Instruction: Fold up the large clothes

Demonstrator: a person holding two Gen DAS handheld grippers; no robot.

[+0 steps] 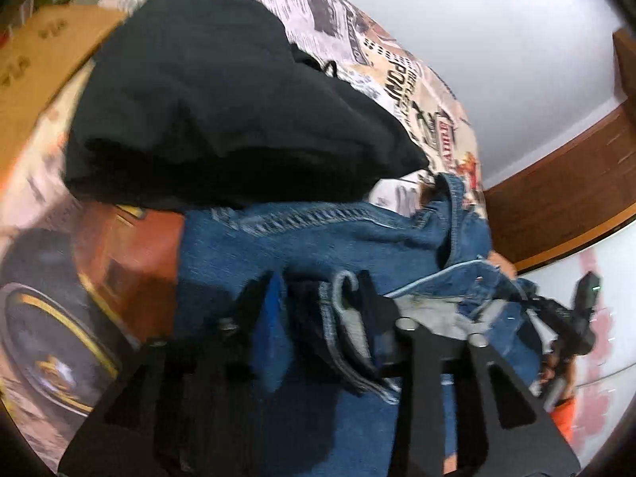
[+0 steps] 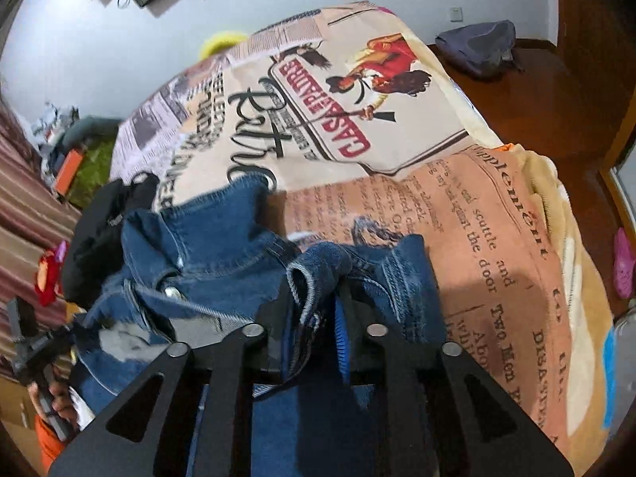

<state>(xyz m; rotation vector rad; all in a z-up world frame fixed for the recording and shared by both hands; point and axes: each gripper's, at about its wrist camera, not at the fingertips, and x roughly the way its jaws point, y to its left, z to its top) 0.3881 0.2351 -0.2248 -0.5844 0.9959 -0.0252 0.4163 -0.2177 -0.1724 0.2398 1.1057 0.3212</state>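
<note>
The blue jeans [image 2: 222, 246] are bunched at their waist end, lifted off the printed blanket [image 2: 497, 214] that covers the bed, near its near edge. Each claw is pinched onto denim: the right claw [image 2: 318, 318] has its jaws narrow on a fold of waistband, and the left claw [image 1: 314, 318] grips another fold of the same waistband, with grey pocket lining spilling out beside it. This looks like the pick-up and spread step, with the jeans gathered rather than laid out. The next move probably calls for drawing the two claws apart to stretch the waistband, then laying the legs flat on the blanket before any fold.

The left wrist view shows a black garment [image 1: 222, 95] heaped on the bed just beyond the jeans, touching them. The right wrist view shows only a sliver of it, but it reveals the open stretch of blanket toward the far edge, plus a grey bag [image 2: 477, 45] on the wooden floor.
</note>
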